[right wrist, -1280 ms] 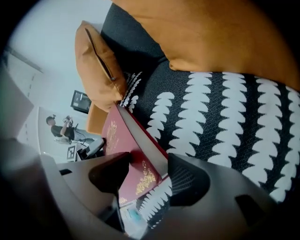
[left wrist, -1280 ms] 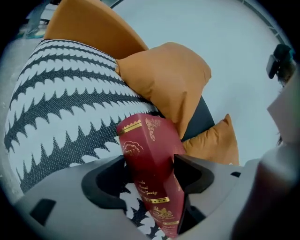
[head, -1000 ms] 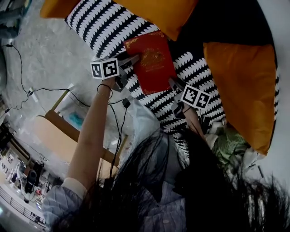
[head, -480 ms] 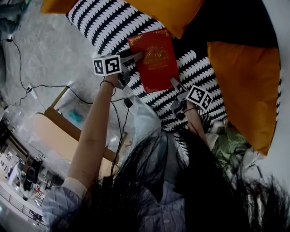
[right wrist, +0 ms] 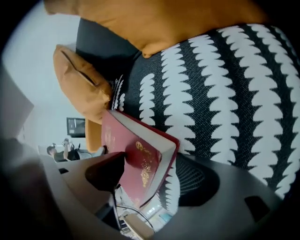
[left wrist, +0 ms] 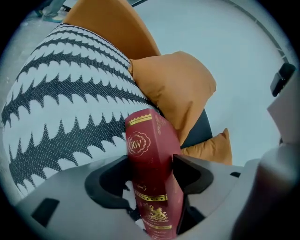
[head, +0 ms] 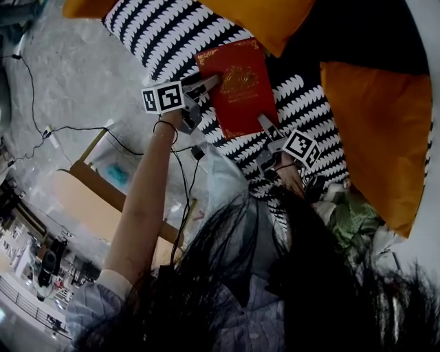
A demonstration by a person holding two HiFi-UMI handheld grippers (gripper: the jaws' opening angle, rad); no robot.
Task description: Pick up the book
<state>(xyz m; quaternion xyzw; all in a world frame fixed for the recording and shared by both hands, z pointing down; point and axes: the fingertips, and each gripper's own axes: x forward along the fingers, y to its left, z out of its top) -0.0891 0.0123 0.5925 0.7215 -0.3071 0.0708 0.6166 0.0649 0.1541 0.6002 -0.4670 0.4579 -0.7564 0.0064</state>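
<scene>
A red book with gold print [head: 237, 86] is held a little above a black-and-white patterned cushion [head: 172, 41]. My left gripper [head: 206, 84] is shut on the book's left edge. In the left gripper view both pads press the red spine [left wrist: 147, 145] inside the gripper [left wrist: 152, 173]. My right gripper [head: 265, 125] is at the book's near right corner. Its jaws have just been opening and stand wide, with that corner [right wrist: 140, 154] between them in the right gripper [right wrist: 150, 173]. One pad [right wrist: 110, 168] meets the cover, and a gap shows at the other.
Orange pillows lie at the cushion's far side [head: 254, 20] and right side [head: 371, 124]. A dark seat back [head: 344, 41] shows between them. On the floor to the left are a black cable [head: 75, 134] and a light wooden piece [head: 89, 199].
The right gripper has rolled and crept up to the book's near right corner. The book sits slightly higher in the head view. The left gripper keeps its hold.
</scene>
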